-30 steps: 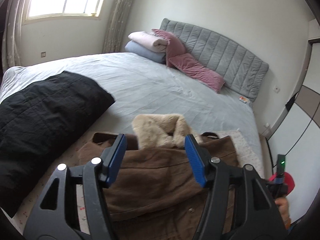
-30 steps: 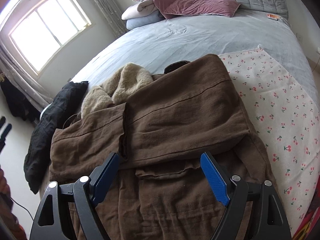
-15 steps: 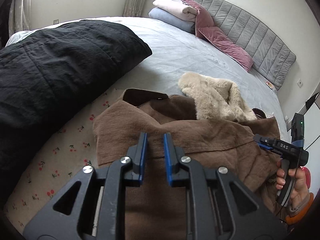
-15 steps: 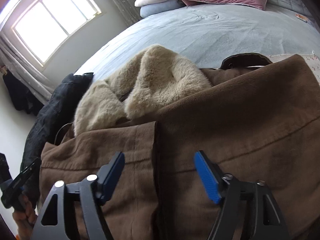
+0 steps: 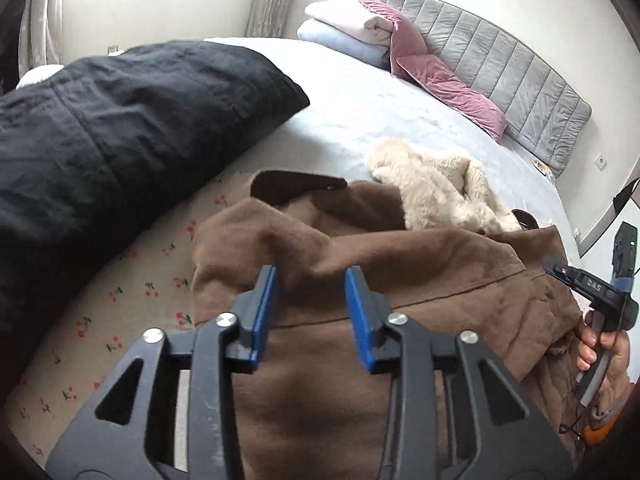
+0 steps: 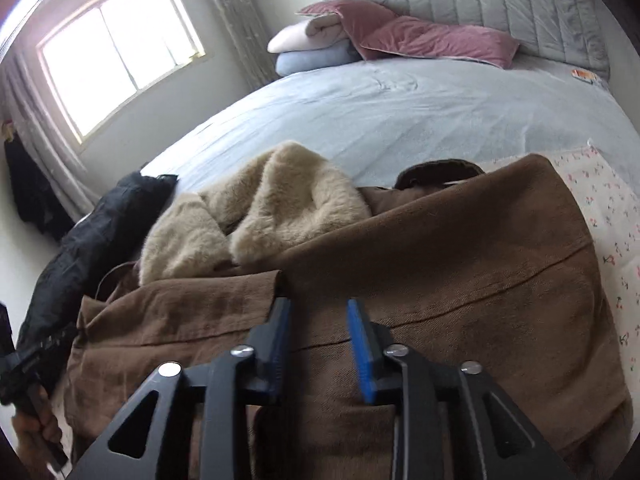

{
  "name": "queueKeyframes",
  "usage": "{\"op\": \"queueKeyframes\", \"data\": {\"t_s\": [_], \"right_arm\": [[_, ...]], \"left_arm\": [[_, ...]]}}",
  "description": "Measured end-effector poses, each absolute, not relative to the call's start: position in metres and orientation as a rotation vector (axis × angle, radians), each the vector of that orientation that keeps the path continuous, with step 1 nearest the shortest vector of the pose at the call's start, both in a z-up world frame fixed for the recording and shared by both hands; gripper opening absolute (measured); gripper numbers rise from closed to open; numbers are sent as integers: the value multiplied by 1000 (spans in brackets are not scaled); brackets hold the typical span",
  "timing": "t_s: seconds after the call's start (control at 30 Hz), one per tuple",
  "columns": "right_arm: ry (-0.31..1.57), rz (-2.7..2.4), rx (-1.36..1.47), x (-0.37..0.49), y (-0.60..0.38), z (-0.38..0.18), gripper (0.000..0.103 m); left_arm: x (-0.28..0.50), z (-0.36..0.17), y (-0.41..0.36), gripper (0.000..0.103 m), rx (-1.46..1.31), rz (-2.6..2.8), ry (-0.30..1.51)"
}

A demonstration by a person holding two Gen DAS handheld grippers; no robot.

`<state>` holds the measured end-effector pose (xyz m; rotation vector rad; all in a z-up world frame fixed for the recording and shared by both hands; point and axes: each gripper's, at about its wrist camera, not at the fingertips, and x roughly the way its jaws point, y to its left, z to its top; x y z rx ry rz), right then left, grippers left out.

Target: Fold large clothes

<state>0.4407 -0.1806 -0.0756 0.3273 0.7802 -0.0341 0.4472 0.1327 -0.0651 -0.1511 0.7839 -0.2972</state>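
Note:
A large brown coat point(image 5: 420, 280) with a cream fur collar point(image 5: 436, 188) lies partly folded on a cherry-print cloth point(image 5: 132, 280) on the bed. My left gripper point(image 5: 310, 280) is open, its jaws hovering over a raised fold on the coat's left side, holding nothing. My right gripper point(image 6: 316, 312) is open over the coat point(image 6: 460, 280) just below the fur collar point(image 6: 272, 200); its jaws stand moderately apart and empty. The right gripper's handle and hand also show in the left wrist view point(image 5: 600, 320).
A black quilted garment point(image 5: 120, 120) lies at the left on the bed, also in the right wrist view point(image 6: 80, 240). Pink pillows point(image 5: 440, 76) and folded bedding point(image 5: 352, 28) sit by the grey headboard point(image 5: 500, 64). Light blue sheet point(image 6: 400, 112) spreads beyond the coat.
My left gripper closed half a second ago and has opened again over the coat's left fold. My right gripper moved up toward the collar and its jaws narrowed.

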Motion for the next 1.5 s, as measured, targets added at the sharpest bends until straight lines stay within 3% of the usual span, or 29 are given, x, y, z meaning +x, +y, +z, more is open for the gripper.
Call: {"op": "queueKeyframes", "data": {"t_s": [0.03,0.23,0.33,0.47,0.57,0.77,1.03,1.5], "right_arm": [[794,1,319,439,-173,-74,57],[839,19,144,436,-134,-89,57],[933,12,112,438,-137,-108,57],[888,91,251,398,-161,-77,58],[878,139,275,359,-175,-53,68],[873,124,209,270,-209,-16,78],[892,96,284,145,-280,-16,82],[1070,134,448,33,-345,-105,82]], "left_arm": [[451,-66,134,44,-147,-282,789],[463,-111,135,48,-119,-233,900],[450,-95,137,49,-127,-207,901],[407,-63,141,71,-157,-248,855],[363,-41,142,84,-117,-254,839],[279,-16,147,92,-102,-276,960],[179,-20,151,93,-139,-400,1060],[90,-100,181,93,-379,-593,1328]]}}
